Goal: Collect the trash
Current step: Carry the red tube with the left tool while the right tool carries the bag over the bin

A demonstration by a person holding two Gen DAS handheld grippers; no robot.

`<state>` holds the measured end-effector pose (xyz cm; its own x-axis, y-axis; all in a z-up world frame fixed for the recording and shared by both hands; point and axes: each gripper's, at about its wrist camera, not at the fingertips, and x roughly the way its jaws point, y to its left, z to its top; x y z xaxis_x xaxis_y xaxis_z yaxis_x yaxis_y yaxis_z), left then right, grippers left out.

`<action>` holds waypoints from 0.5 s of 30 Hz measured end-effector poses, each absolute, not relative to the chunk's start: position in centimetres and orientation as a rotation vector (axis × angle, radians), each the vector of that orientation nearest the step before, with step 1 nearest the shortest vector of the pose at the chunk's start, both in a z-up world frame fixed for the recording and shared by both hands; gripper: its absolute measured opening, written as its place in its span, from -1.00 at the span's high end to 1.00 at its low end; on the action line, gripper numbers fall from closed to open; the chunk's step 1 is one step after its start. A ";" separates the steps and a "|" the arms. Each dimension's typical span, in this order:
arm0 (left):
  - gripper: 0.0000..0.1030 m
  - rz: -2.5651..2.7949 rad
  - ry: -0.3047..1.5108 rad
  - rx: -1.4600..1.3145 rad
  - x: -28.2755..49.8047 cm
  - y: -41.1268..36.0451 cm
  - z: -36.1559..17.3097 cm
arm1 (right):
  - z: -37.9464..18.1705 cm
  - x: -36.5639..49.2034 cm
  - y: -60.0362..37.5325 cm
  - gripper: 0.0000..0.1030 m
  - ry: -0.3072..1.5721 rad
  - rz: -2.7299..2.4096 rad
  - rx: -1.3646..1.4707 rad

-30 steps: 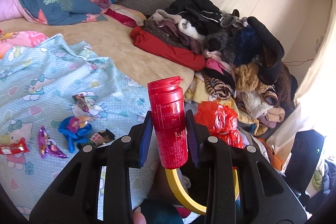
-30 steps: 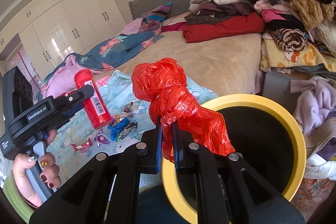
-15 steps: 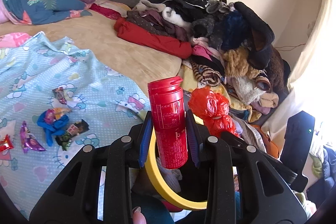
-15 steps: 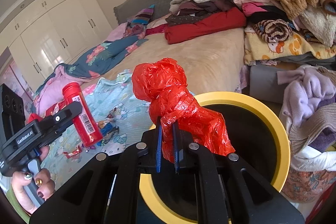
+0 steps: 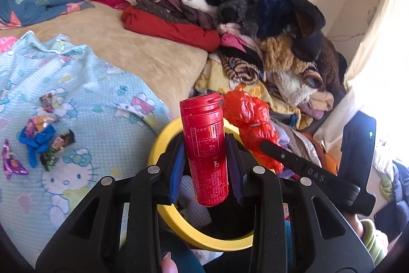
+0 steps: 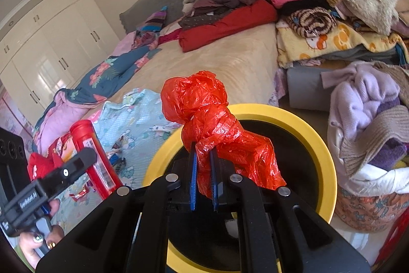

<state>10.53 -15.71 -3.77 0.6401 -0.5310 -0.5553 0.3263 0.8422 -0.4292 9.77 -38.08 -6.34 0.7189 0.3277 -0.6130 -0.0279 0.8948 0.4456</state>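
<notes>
Across the room stretches the bed (image 5: 143, 58) with its beige cover, and on its far side a big pile of clothes (image 5: 255, 17) leans against the wall. A light blue blanket (image 5: 84, 104) with cartoon cats lies on the near part of the bed. Beside the bed stands a black trash bin (image 6: 329, 163) with a yellow rim, its mouth open upward.

Over the bin's mouth, the right claw (image 6: 203, 179) is nearly closed and pinches a crumpled red plastic bag (image 6: 217, 129); the bag stands up above the blue pads. The left claw (image 5: 205, 160) is partly open and clamps a red plastic bottle (image 5: 204, 150) by its sides, upright, with the cap on top. In the left wrist view the bottle is above the near part of the yellow rim, and the red bag is just beside it on the right.

On the blue blanket, well apart from the bin, a few small pieces of trash lie together: a blue crumpled scrap (image 5: 38, 142), a dark candy wrapper (image 5: 60, 145) touching it, and a purple shiny wrapper (image 5: 11, 163) a little further to the left.
</notes>
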 end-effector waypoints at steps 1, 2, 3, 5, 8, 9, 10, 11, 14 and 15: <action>0.53 -0.502 0.732 -0.300 10.6 -16.0 -3.9 | -6.6 9.8 -38.3 0.82 0.753 0.199 0.433; 0.53 -0.508 0.740 -0.294 10.6 -16.3 -4.3 | -6.8 9.9 -38.5 0.82 0.760 0.194 0.439; 0.53 -0.514 0.748 -0.288 10.6 -16.6 -4.6 | -7.0 9.9 -38.7 0.82 0.765 0.191 0.444; 0.53 -0.536 0.760 -0.270 10.7 -17.3 -5.2 | -7.4 10.0 -39.0 0.82 0.774 0.187 0.449; 0.53 -0.554 0.781 -0.246 10.9 -18.0 -5.9 | -7.9 10.1 -39.3 0.82 0.791 0.186 0.459; 0.53 -0.555 0.788 -0.240 10.9 -18.2 -6.2 | -8.0 10.2 -39.3 0.82 0.797 0.186 0.459; 0.53 -0.558 0.794 -0.237 10.9 -18.3 -6.4 | -8.1 10.3 -39.4 0.82 0.801 0.186 0.461; 0.53 -0.562 0.801 -0.234 11.0 -18.5 -6.7 | -8.3 10.3 -39.4 0.82 0.806 0.188 0.465; 0.53 -0.565 0.815 -0.225 11.2 -18.7 -7.3 | -8.9 10.5 -39.7 0.82 0.826 0.189 0.485; 0.53 -0.567 0.819 -0.227 11.2 -18.7 -7.4 | -8.9 10.6 -39.7 0.82 0.830 0.190 0.487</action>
